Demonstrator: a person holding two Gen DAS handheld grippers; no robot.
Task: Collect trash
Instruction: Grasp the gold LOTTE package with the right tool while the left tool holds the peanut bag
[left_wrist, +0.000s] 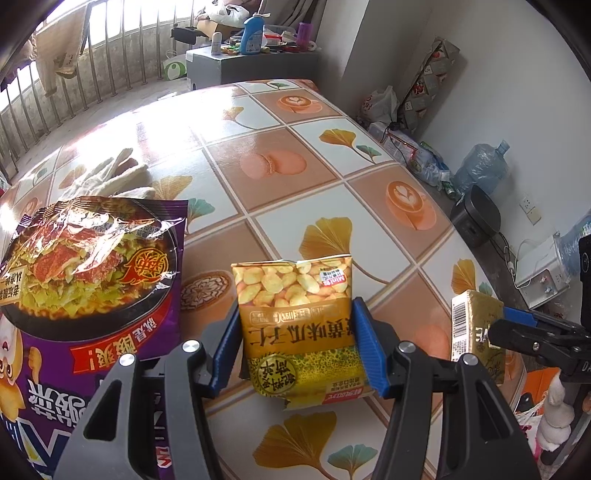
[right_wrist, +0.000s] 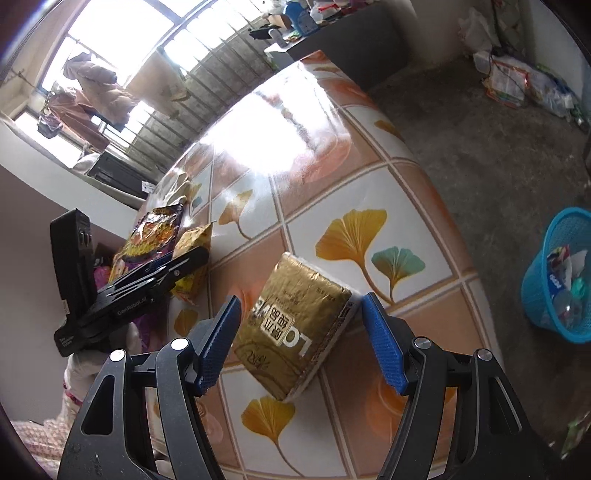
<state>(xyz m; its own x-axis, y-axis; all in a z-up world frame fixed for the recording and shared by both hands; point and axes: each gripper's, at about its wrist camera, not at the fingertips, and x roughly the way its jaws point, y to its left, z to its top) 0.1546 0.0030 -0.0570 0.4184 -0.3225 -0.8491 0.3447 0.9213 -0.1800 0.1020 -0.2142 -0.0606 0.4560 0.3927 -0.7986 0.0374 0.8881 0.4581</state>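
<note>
A small yellow snack packet (left_wrist: 299, 325) lies on the tiled table (left_wrist: 314, 173). My left gripper (left_wrist: 295, 350) is open with its blue pads on either side of the packet, close to it. A large purple noodle wrapper (left_wrist: 92, 277) lies to its left. A gold tissue pack (right_wrist: 291, 325) lies near the table's right edge, and it also shows in the left wrist view (left_wrist: 476, 332). My right gripper (right_wrist: 301, 343) is open around the pack with gaps on both sides. The snack packet (right_wrist: 195, 258) and the left gripper (right_wrist: 166, 269) show at left in the right wrist view.
White gloves (left_wrist: 114, 177) lie behind the noodle wrapper. A blue mesh trash basket (right_wrist: 561, 291) with rubbish in it stands on the floor right of the table. Boxes, bags and water bottles (left_wrist: 480, 166) crowd the floor along the wall. A cluttered grey cabinet (left_wrist: 251, 59) stands beyond the table.
</note>
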